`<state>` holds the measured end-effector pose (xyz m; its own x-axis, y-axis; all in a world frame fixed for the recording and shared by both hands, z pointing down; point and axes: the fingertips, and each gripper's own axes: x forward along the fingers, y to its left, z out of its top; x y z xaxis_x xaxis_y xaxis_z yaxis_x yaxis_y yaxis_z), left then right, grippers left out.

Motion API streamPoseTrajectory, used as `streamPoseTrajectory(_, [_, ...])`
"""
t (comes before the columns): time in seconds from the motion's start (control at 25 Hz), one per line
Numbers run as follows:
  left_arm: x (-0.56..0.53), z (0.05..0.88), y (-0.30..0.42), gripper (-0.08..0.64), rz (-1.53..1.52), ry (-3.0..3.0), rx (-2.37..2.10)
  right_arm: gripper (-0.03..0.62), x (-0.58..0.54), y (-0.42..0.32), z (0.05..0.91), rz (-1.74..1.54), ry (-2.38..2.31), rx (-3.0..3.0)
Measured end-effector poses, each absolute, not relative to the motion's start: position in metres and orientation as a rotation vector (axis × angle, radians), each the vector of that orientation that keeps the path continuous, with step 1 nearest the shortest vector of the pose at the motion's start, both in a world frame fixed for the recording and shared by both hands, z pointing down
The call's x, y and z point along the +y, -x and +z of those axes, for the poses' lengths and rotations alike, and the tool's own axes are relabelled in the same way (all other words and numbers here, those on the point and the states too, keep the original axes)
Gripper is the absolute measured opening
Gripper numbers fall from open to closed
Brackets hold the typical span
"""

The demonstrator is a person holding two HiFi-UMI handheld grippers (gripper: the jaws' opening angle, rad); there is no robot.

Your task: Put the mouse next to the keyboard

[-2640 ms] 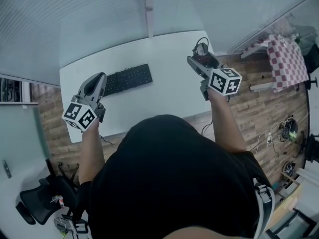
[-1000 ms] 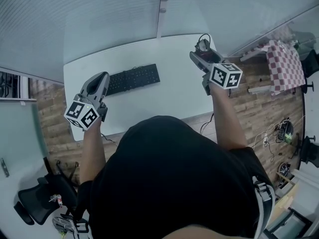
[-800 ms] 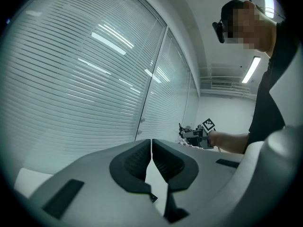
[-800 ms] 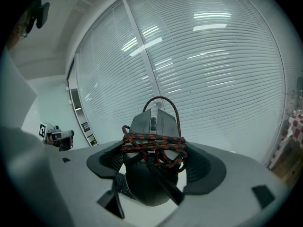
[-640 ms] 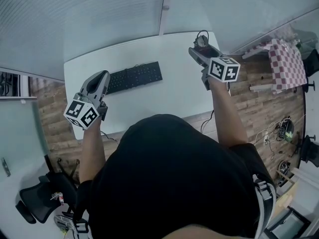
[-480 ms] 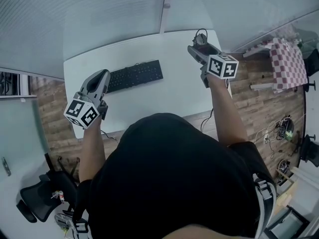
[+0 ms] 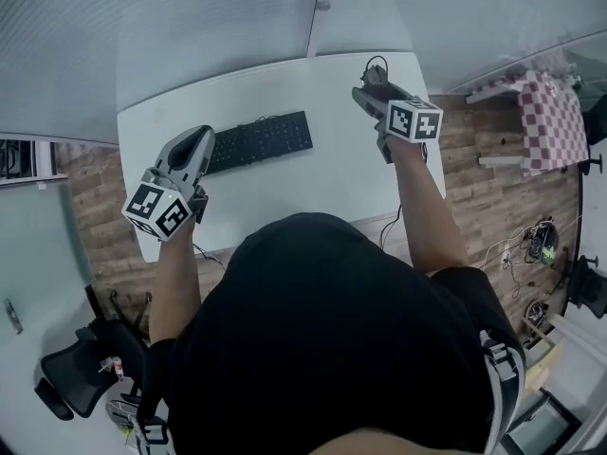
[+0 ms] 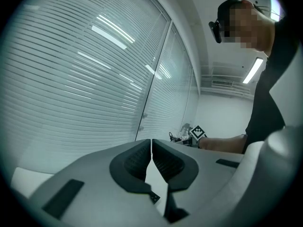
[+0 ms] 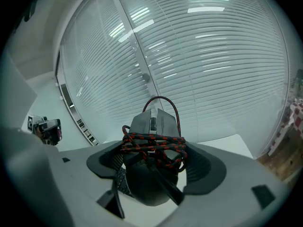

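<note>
- Jaws of the right gripper [image 9: 152, 167] are closed on the mouse [image 9: 150, 122]. Its body is clamped between the pads, with the nose pointing away from the camera.
- A red-and-black cable [image 9: 154, 143] is bundled around the mouse across the jaw line, and one loop stands up above the nose.
- Jaws of the left gripper [image 8: 151, 157] are brought together, pads touching or very nearly so. Nothing is held between them.
- Both grippers are held over the table [image 7: 322, 183], the left at its near left part and the right at its far right corner.
- The keyboard [image 7: 261, 142] lies flat on the table between the two grippers, just beside the left gripper's tip.
- The mouse is judged to be lifted off the table and is well apart from the keyboard's right end.
- Progress: the pick-up is judged complete. Carrying the mouse across to the keyboard and setting it down beside it are not yet done.
- Open table surface is noted to the right of the keyboard and is judged suitable for the set-down.
- Slatted blinds [image 9: 213, 56] are seen beyond the table.
</note>
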<state>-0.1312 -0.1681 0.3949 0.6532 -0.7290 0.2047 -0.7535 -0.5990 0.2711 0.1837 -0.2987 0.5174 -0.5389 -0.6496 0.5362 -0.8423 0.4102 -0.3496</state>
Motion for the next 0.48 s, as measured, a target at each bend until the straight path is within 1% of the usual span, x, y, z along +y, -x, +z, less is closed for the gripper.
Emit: streamPoseTrajectory(0.48, [-0.205,0.419,0.125,0.025,0.129,-2.511,-1.153,0.411,-0.318,-0.171,0.583,0.926,-1.237,-2.242])
